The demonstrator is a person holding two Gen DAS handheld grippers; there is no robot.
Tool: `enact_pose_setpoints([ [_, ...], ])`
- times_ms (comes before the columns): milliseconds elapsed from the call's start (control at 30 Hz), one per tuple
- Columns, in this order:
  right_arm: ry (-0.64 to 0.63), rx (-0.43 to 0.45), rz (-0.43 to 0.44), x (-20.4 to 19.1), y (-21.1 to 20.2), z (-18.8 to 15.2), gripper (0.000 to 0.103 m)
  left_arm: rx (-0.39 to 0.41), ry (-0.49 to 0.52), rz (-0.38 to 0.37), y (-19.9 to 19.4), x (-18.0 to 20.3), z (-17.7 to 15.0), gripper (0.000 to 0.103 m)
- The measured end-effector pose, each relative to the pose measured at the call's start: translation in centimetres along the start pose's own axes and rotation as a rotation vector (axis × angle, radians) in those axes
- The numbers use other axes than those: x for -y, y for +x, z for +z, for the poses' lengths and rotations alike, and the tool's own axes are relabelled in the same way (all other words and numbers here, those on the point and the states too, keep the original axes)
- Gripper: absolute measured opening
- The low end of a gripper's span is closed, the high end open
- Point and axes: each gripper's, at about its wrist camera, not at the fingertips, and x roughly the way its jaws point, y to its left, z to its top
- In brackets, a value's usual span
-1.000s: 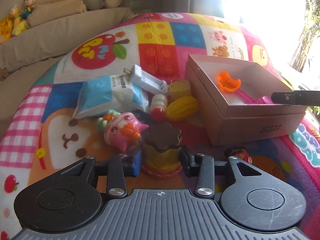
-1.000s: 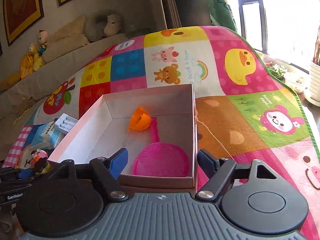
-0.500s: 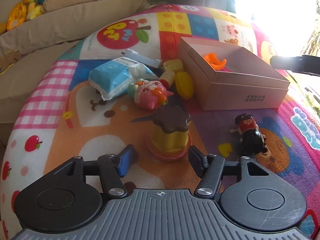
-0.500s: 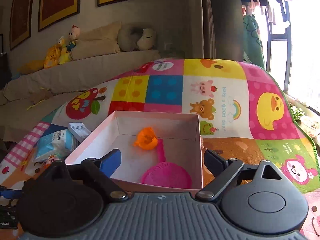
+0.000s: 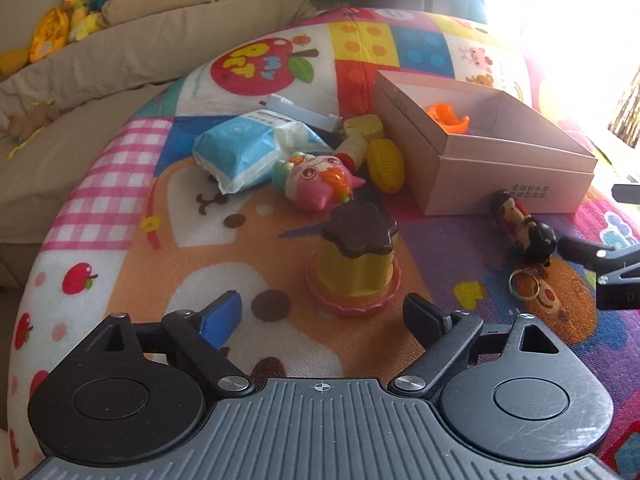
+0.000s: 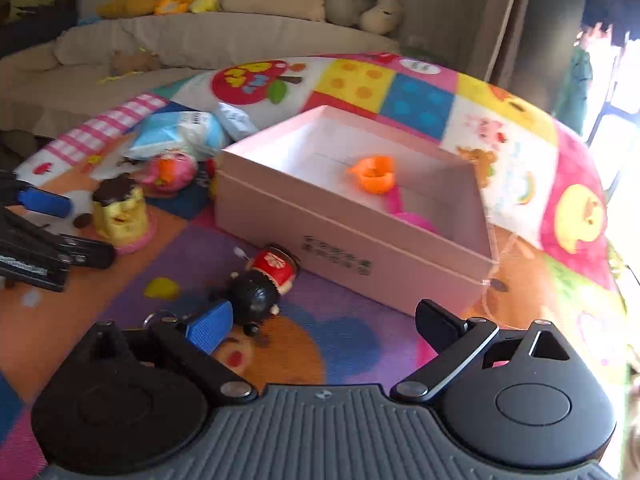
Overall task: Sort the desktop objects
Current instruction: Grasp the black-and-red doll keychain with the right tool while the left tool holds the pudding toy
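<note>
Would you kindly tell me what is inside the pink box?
Inside the pink box lie an orange toy and a pink plastic piece; the near wall hides most of the pink piece and the floor behind it.

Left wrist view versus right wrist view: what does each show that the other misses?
Only the left wrist view shows the yellow corn toy beside the box, and the key ring whole. Only the right shows the pink scoop clearly inside the box, and the duck patch past it. Both show the box, orange cup, pudding toy, doll, pink figure and tissue pack.
</note>
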Motion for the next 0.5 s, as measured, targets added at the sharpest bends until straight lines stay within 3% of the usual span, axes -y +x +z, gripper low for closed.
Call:
enact_pose_setpoints([
  [67,0.000,-0.003,-0.087,1.1,0.0,-0.6,0.098,0.003,0.006,-0.009,0.1,0.4,0.0,0.094],
  [100,0.031,-0.019,-0.080,1.9,0.0,-0.9,0.098,0.004,0.008,-0.016,0.1,0.5,0.0,0.094],
  [267,0.265,-0.119,0.110,5.0,-0.5,-3.3,0.100,0.007,-0.014,-0.028,0.6,0.8,0.6,0.093],
  [400,0.352,-0.126,0.142,5.2,-1.6,-4.8,0.103,0.013,-0.016,0.006,1.6,1.2,1.5,0.085],
  [500,0.396,-0.139,0.171,5.0,-2.2,-5.0,0.103,0.018,-0.009,0.009,2.0,1.6,1.7,0.086],
])
